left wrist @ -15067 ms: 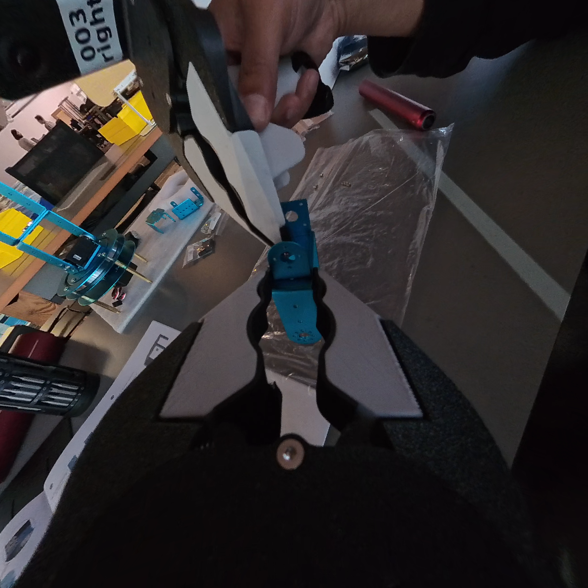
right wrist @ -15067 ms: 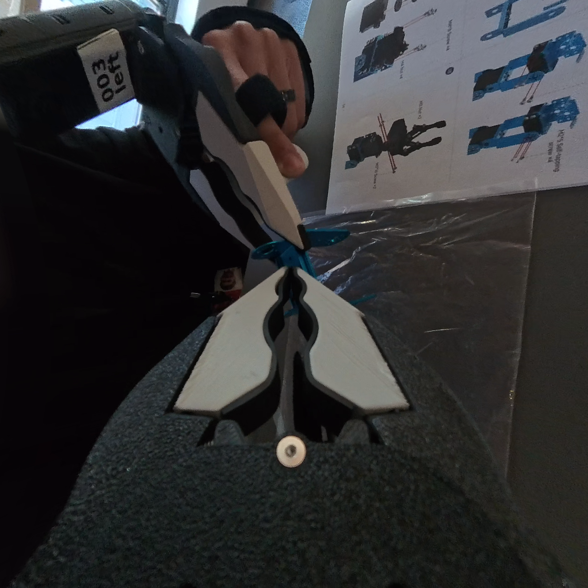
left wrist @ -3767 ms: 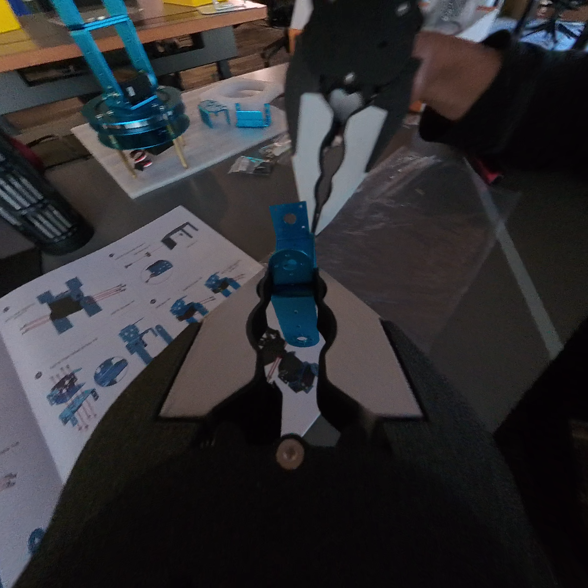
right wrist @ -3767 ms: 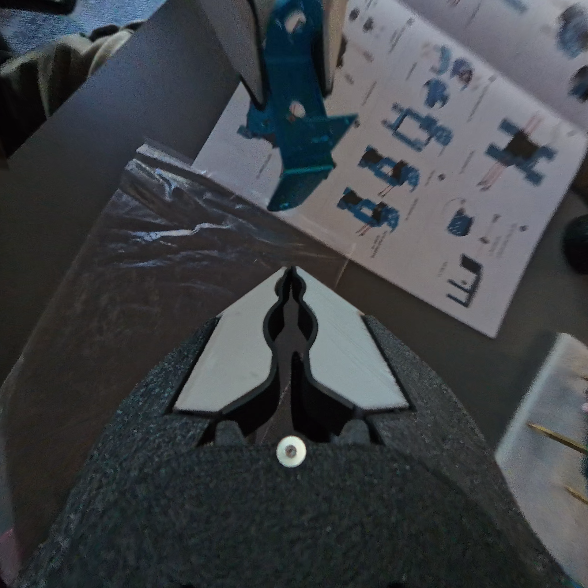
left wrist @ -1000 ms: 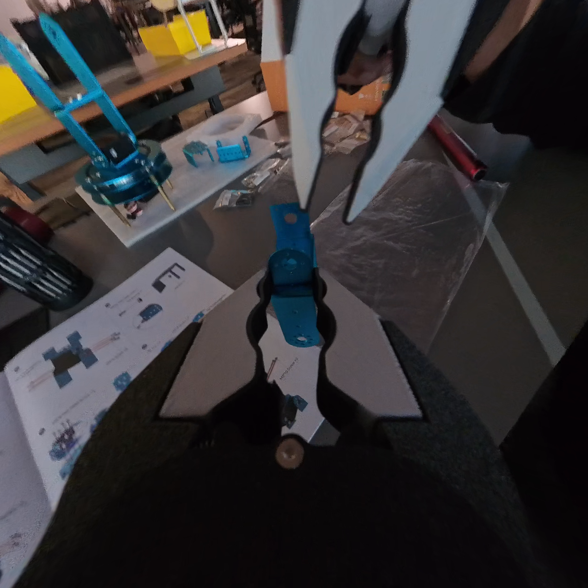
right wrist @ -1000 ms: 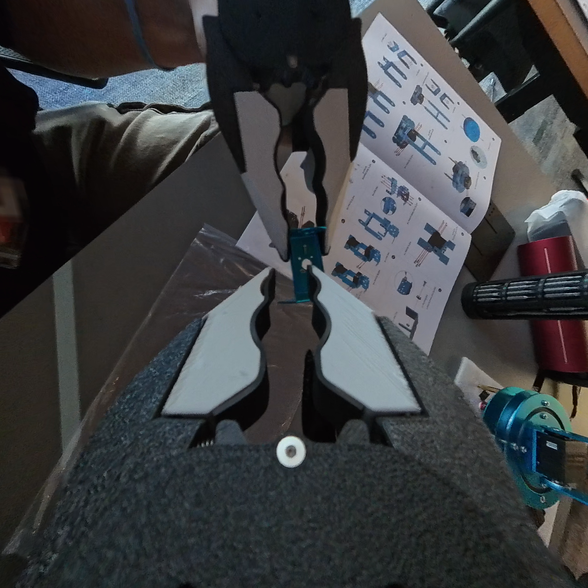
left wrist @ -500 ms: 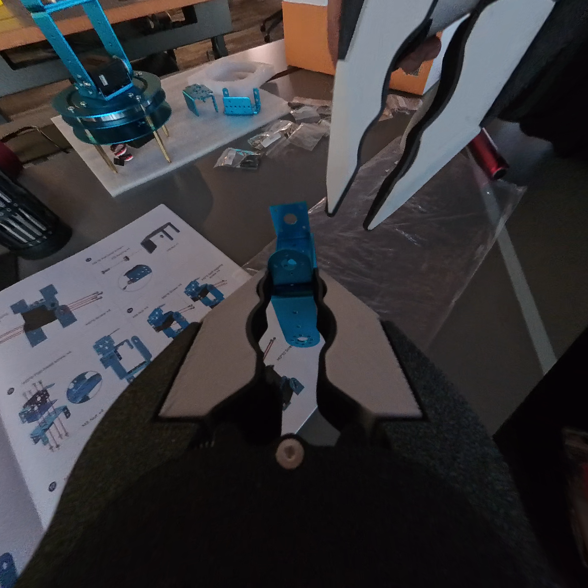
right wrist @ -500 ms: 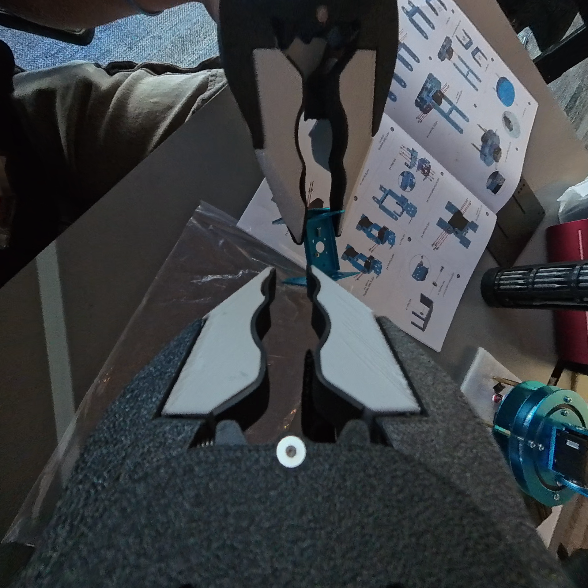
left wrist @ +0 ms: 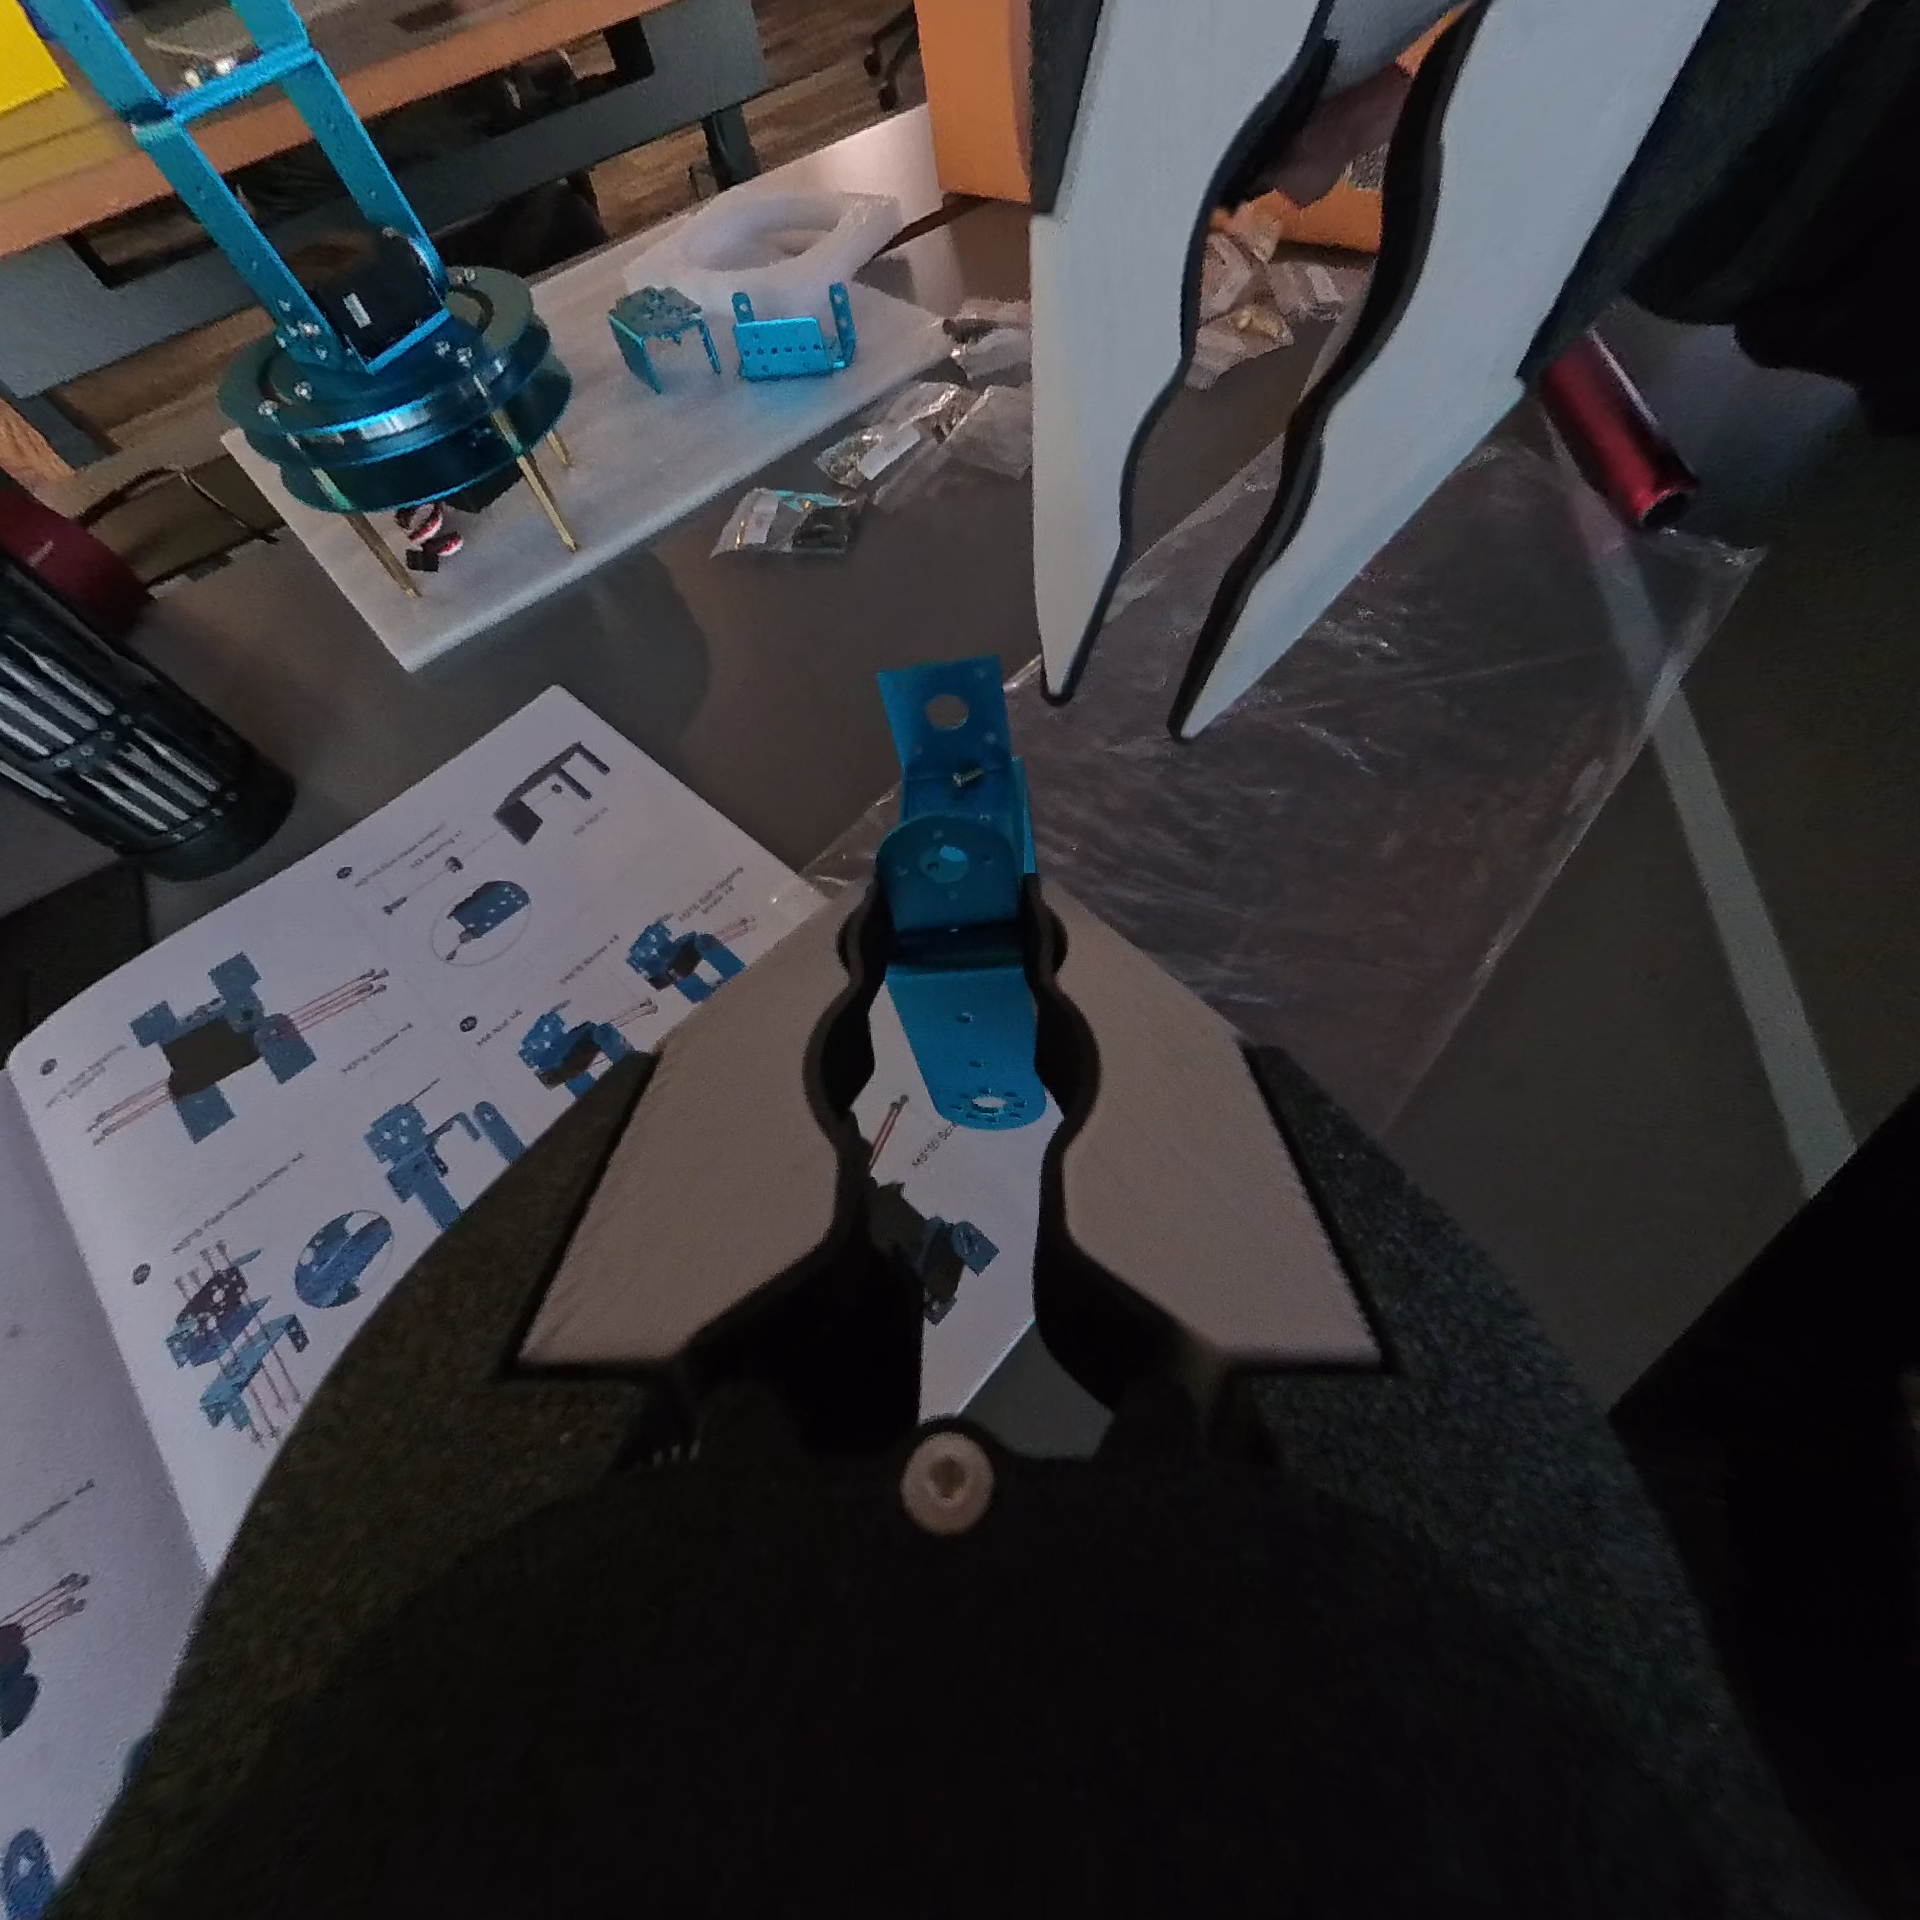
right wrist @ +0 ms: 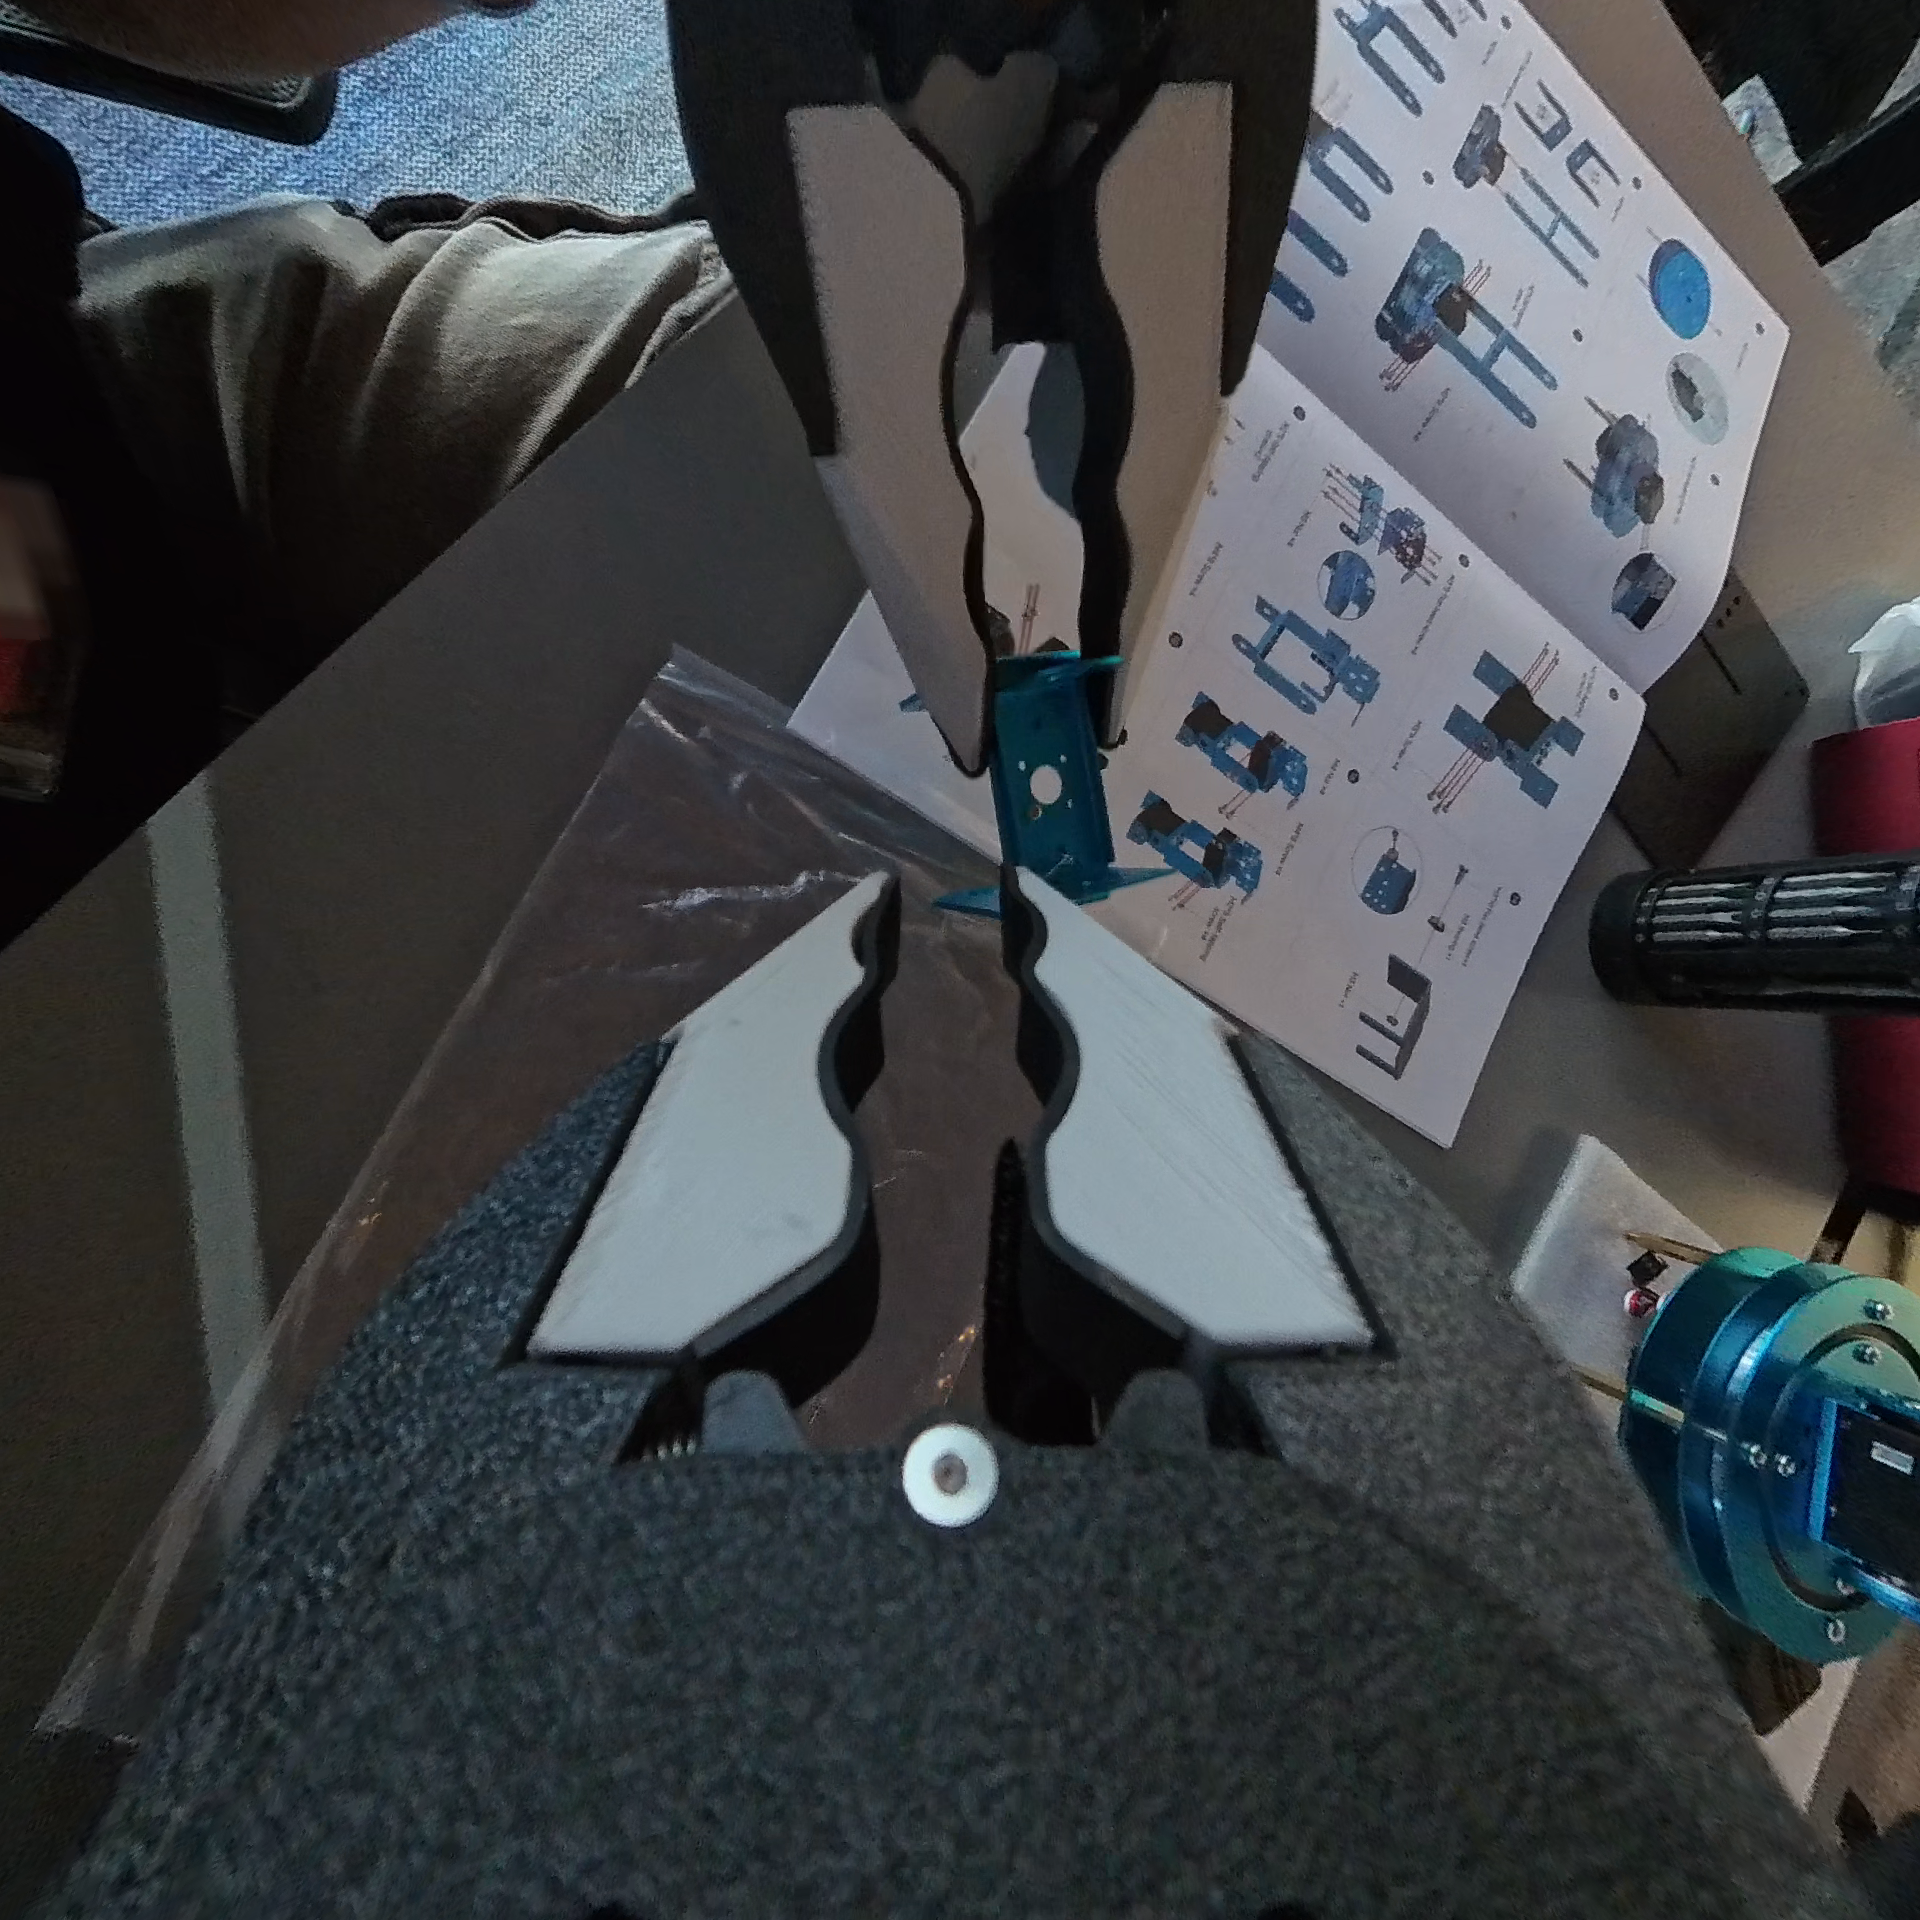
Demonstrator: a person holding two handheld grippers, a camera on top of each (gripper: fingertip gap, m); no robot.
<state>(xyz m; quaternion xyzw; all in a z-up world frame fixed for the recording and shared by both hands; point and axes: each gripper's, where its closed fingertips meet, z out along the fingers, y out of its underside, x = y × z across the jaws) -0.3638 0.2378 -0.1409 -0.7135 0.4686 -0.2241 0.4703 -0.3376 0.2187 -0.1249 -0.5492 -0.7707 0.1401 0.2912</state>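
Observation:
My left gripper [left wrist: 951, 914] is shut on a blue metal bracket [left wrist: 940, 717] and holds it up above the table. A small screw [left wrist: 964, 774] sits in the bracket's upper part. My right gripper [right wrist: 954, 883] is open and empty. In the left wrist view the right gripper [left wrist: 1117, 712] hangs tips-down just right of the bracket's top, apart from it. In the right wrist view the left gripper [right wrist: 1039, 748] comes down from above with the bracket [right wrist: 1044, 800] just beyond my right fingertips.
An open instruction booklet [left wrist: 312, 987] lies at left and a clear plastic bag [left wrist: 1351, 852] under the grippers. A blue turntable assembly [left wrist: 384, 416], loose blue brackets [left wrist: 790, 343] and screw bags [left wrist: 800, 520] lie behind. A black ribbed cylinder [right wrist: 1766, 935] and a red tube [left wrist: 1610, 447] lie nearby. The left tips stand about 25 cm off the black ribbed cylinder [right wrist: 1766, 935]. It is also in sight in the left wrist view [left wrist: 115, 710].
The right gripper, shut 3.8 s ago, has opened. Its tips were at the bracket's top a second ago and have moved right, away from it. The left gripper still holds the bracket.

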